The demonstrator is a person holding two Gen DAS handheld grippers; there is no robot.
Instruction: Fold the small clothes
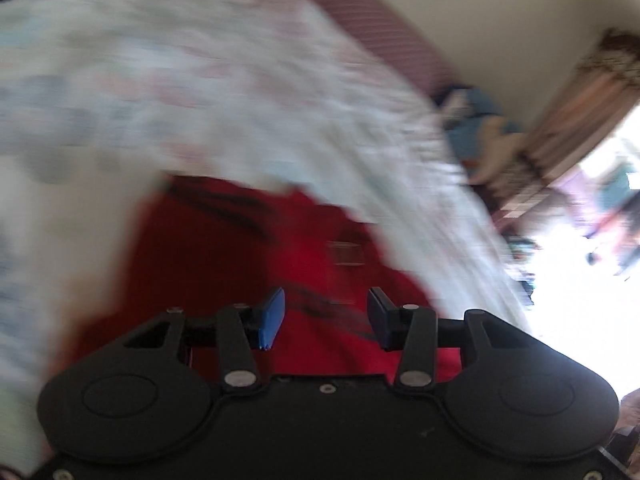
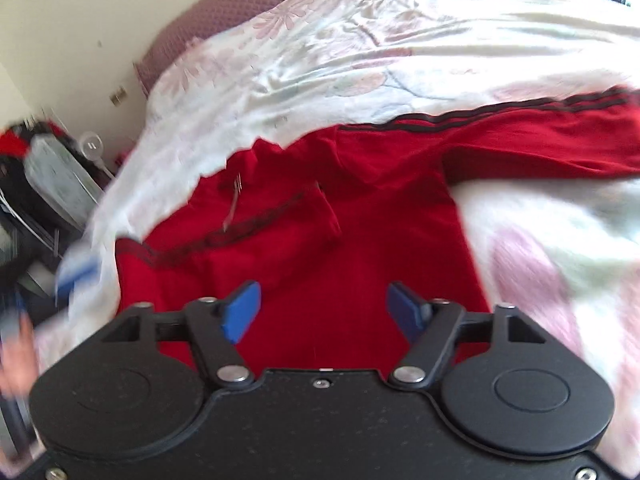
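Observation:
A red garment with black stripes [image 2: 360, 216] lies spread on a white floral bedsheet [image 2: 360, 48]. One striped part stretches to the right in the right wrist view. My right gripper [image 2: 324, 312] is open and empty just above the garment's near part. My left gripper [image 1: 326, 316] is open and empty over the same red garment [image 1: 248, 256]. The left wrist view is blurred by motion.
The bedsheet [image 1: 180, 80] covers a bed with a purple headboard [image 2: 224, 12] against a cream wall. Clutter and a white plug [image 2: 90, 144] sit beside the bed at left. A patterned curtain [image 1: 560, 120] and a bright window are at right.

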